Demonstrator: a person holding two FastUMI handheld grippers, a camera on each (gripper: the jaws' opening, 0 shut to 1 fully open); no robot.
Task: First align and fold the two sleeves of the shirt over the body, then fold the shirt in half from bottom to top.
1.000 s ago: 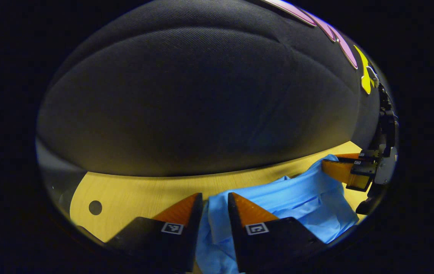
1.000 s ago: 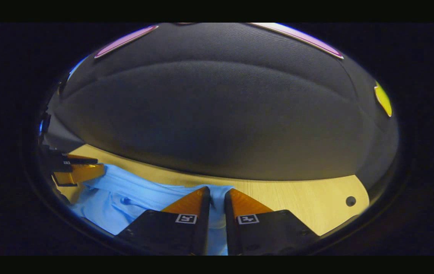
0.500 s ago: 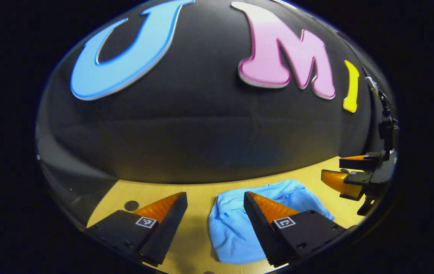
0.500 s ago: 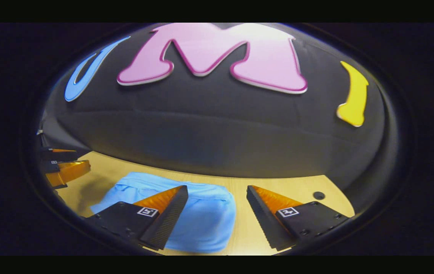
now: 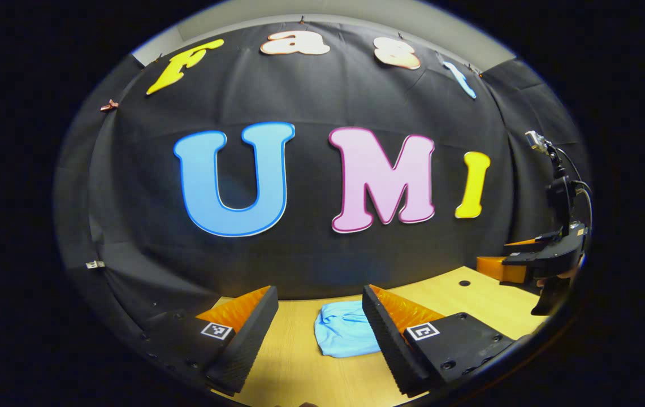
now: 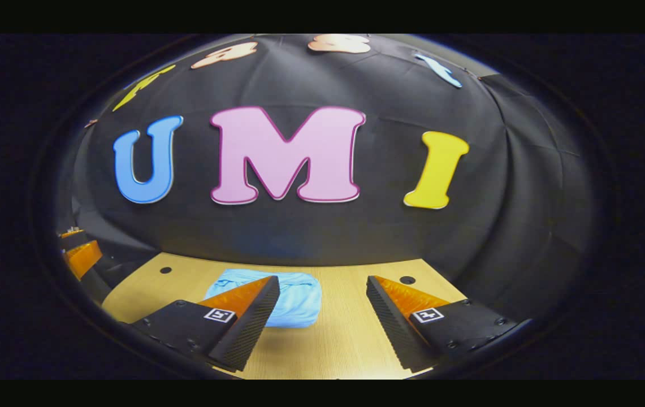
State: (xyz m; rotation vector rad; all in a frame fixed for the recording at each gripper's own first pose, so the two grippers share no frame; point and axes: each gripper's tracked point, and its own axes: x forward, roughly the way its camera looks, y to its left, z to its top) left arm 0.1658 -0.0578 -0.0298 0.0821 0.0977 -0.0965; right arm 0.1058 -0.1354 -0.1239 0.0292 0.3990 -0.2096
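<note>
Holding both grippers above the table [image 6: 345,339], I keep my left gripper [image 5: 320,316] and right gripper [image 6: 322,305] with jaws apart, gripping nothing; the folded blue shirt [image 5: 345,334] lies near the table's far edge.

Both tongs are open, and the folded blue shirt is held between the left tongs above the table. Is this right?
Not quite. The shirt is not held: in the left gripper view it lies on the table, beyond the left tongs. Both tongs are open, the right tongs too.
</note>
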